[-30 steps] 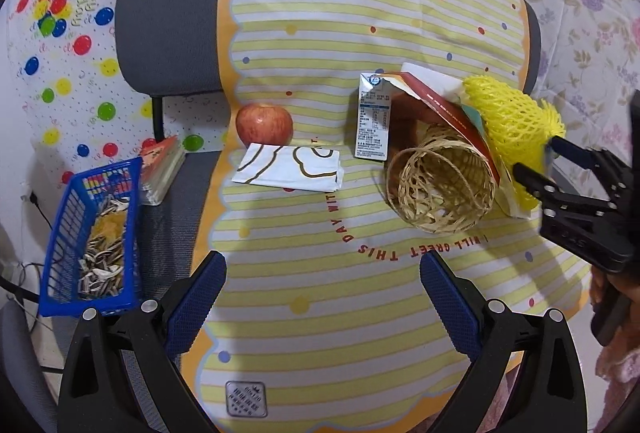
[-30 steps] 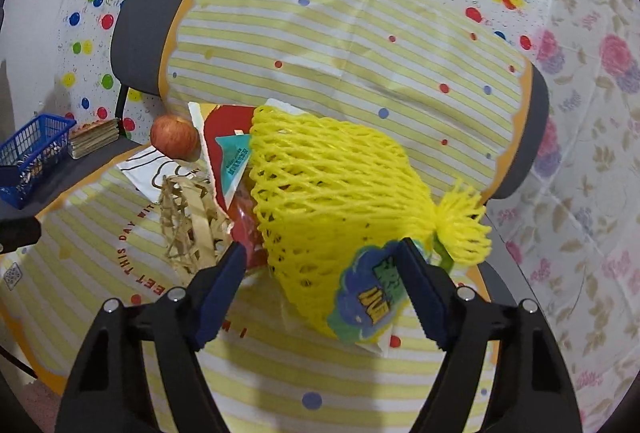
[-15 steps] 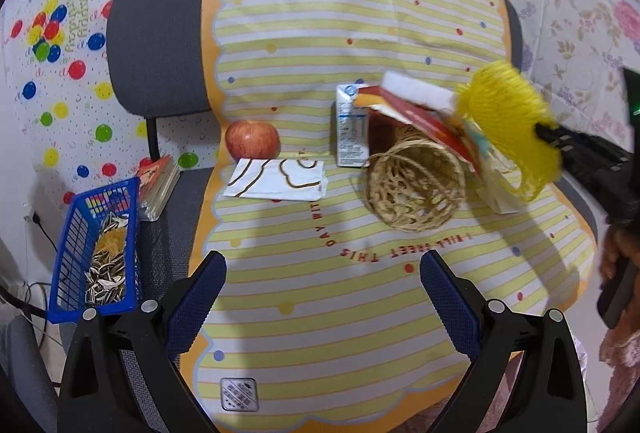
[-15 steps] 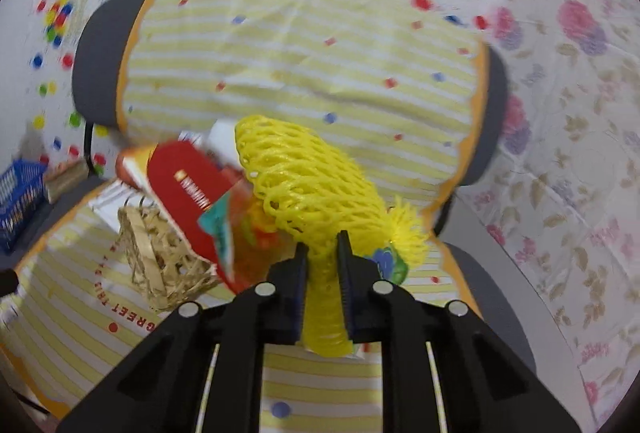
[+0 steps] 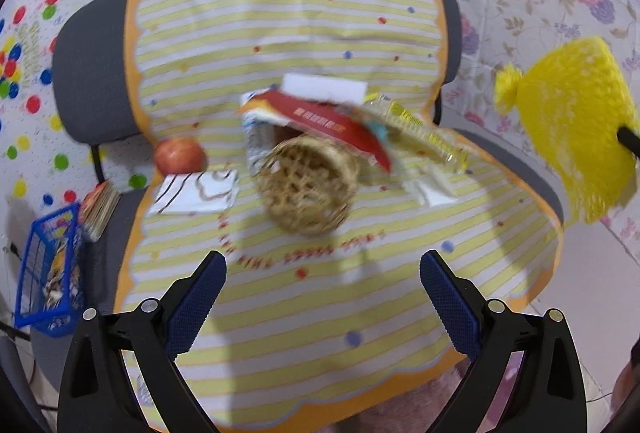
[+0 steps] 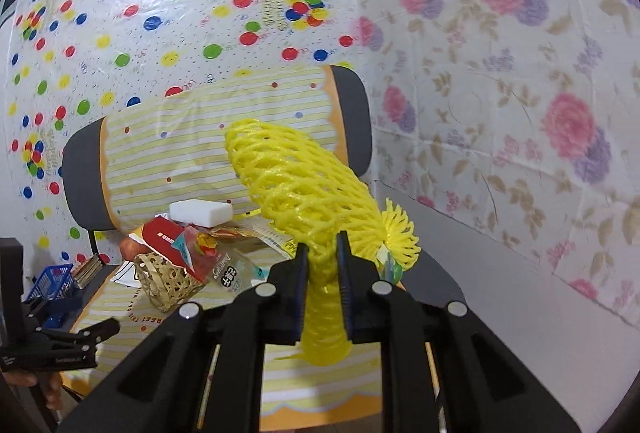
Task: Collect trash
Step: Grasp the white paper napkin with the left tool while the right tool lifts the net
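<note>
While my right gripper [image 6: 322, 285] pinches the yellow foam fruit net [image 6: 296, 185] and holds it in the air above the striped yellow cloth [image 5: 320, 297], my left gripper [image 5: 322, 297] hangs spread wide before the tipped woven wicker basket [image 5: 308, 189].

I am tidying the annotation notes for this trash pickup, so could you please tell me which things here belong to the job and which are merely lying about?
Part of the job:
- yellow foam net, clamped in the right gripper
- red wrapper
- clear plastic wrapper
- wicker basket
- left gripper, open and empty

Just lying about:
- apple
- white sponge
- blue basket
- folded napkin
</note>
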### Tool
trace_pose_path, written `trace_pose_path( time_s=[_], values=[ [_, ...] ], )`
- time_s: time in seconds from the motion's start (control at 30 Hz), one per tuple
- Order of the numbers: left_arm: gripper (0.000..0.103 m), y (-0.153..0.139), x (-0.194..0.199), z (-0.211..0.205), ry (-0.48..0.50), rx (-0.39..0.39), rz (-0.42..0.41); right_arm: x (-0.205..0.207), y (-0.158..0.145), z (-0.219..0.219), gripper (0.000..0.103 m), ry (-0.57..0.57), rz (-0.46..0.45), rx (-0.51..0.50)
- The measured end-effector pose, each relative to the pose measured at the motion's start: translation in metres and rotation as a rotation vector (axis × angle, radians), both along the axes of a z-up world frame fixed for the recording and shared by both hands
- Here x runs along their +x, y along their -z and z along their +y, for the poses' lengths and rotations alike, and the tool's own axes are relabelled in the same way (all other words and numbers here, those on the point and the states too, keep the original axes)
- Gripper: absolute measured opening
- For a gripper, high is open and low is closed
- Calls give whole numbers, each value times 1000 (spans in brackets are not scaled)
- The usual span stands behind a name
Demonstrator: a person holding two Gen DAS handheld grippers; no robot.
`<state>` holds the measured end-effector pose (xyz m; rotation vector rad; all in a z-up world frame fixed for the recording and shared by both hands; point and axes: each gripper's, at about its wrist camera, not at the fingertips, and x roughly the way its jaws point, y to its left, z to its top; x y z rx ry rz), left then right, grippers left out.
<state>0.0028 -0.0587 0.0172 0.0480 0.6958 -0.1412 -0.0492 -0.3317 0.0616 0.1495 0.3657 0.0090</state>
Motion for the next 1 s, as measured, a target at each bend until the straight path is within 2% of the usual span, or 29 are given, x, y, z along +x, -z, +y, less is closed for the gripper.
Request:
trace_pose_path(
  time_s=[0.17, 0.3, 0.33, 0.37, 0.4, 0.5, 0.57, 0.7, 0.9, 1.0],
  values=[
    [92, -8, 17, -30, 48, -5, -35, 0, 17, -15, 14, 27, 23, 20],
    [91, 3, 31, -72, 129, 10, -18, 0, 29, -29, 14, 44, 35, 45],
    [88, 8, 35, -83, 147, 10, -12, 0, 31, -32, 14, 46, 37, 48],
    [72, 12, 39, -89, 156, 8, -4, 0, 33, -34, 14, 48, 40, 48],
    [65, 17, 44, -96, 164, 2, 12, -1, 36, -35, 14, 52, 44, 45],
    [62, 33, 67, -111, 160, -41, 74, -1, 41, -40, 14, 53, 52, 42],
    [53, 41, 78, -118, 157, -62, 99, 0, 45, -43, 14, 50, 57, 44],
    [53, 49, 91, -136, 153, -43, 105, 2, 52, -48, 14, 45, 64, 55],
    [53, 62, 120, -149, 124, -41, 160, 7, 55, -51, 14, 37, 67, 68],
    [47, 67, 134, -153, 107, -38, 185, 8, 56, -51, 14, 38, 71, 67]
  ],
)
